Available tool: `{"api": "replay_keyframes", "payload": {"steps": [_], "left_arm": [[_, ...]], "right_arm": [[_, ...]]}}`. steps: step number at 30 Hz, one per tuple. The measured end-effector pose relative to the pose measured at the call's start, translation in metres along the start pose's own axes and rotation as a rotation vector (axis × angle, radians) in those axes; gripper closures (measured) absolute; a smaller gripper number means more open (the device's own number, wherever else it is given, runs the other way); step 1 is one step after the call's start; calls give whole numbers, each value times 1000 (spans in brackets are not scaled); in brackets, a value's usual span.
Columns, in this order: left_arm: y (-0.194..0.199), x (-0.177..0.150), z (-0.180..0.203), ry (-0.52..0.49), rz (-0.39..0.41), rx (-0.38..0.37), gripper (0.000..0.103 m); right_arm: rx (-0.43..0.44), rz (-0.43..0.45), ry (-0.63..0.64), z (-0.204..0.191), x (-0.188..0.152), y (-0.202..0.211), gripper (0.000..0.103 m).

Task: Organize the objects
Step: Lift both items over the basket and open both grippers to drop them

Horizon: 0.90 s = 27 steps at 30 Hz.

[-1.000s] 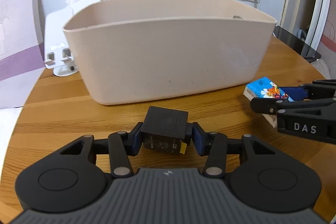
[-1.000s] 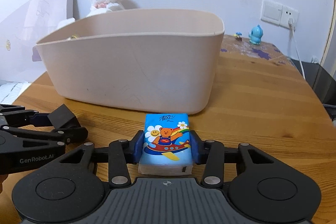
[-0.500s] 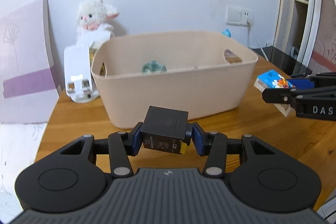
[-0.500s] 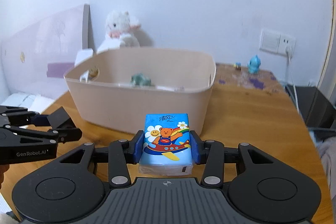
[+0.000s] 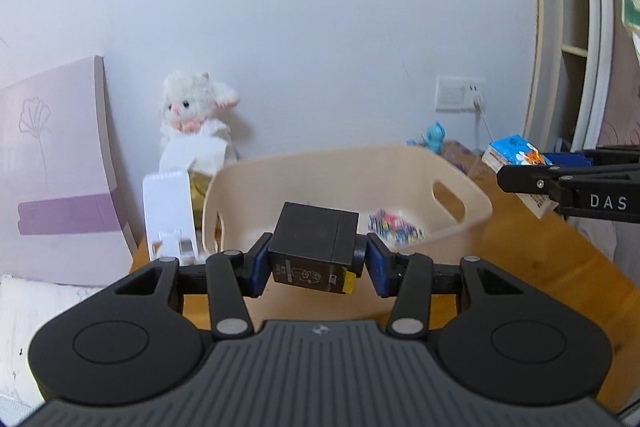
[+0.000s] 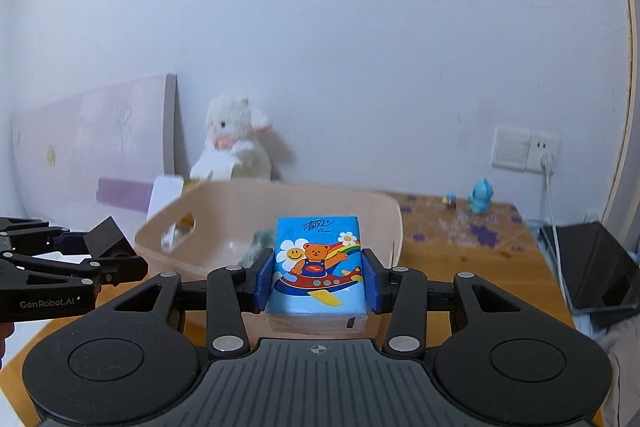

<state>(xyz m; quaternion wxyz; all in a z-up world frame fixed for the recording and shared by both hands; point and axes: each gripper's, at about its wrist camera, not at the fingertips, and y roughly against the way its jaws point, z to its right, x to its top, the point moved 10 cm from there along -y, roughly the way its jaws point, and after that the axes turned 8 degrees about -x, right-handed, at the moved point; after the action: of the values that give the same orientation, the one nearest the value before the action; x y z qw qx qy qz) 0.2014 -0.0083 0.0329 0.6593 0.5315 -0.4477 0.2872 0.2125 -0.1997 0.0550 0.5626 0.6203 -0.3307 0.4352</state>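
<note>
My left gripper [image 5: 316, 261] is shut on a small black box [image 5: 314, 247] and holds it in the air in front of a beige plastic basket [image 5: 404, 167]. My right gripper [image 6: 318, 275] is shut on a blue tissue pack with a cartoon bear [image 6: 318, 263], also raised in front of the basket [image 6: 348, 203]. In the left wrist view the tissue pack [image 5: 514, 157] shows at the right, level with the basket rim. In the right wrist view the black box [image 6: 106, 235] shows at the left. A colourful packet [image 5: 394, 227] and a greenish item [image 6: 260, 243] lie in the basket.
The basket stands on a round wooden table [image 5: 540, 259]. A white plush lamb [image 5: 192, 115] and a white stand [image 5: 170, 211] are behind the basket on the left. A purple board [image 5: 52, 163] leans on the wall. A blue figurine [image 6: 480, 195] stands by the wall socket [image 6: 524, 149].
Both grippers have risen well above the table with their objects still held. The view now looks down into the basket, whose contents show.
</note>
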Motion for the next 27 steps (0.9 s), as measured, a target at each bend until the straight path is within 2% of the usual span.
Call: {"api": "replay_keyframes", "payload": {"steps": [7, 11, 19, 27], "left_arm": [[-32, 26, -12, 18, 10, 29, 53], [-62, 32, -14, 19, -18, 34, 53], [-117, 23, -24, 82, -111, 48, 53], [-148, 2, -34, 96, -183, 81, 53]], "right_arm": [[-9, 47, 10, -7, 32, -20, 61], [-19, 22, 2, -11, 40, -45, 61], [-35, -50, -3, -13, 29, -96, 61], [-66, -150, 18, -12, 1, -135, 61]]}}
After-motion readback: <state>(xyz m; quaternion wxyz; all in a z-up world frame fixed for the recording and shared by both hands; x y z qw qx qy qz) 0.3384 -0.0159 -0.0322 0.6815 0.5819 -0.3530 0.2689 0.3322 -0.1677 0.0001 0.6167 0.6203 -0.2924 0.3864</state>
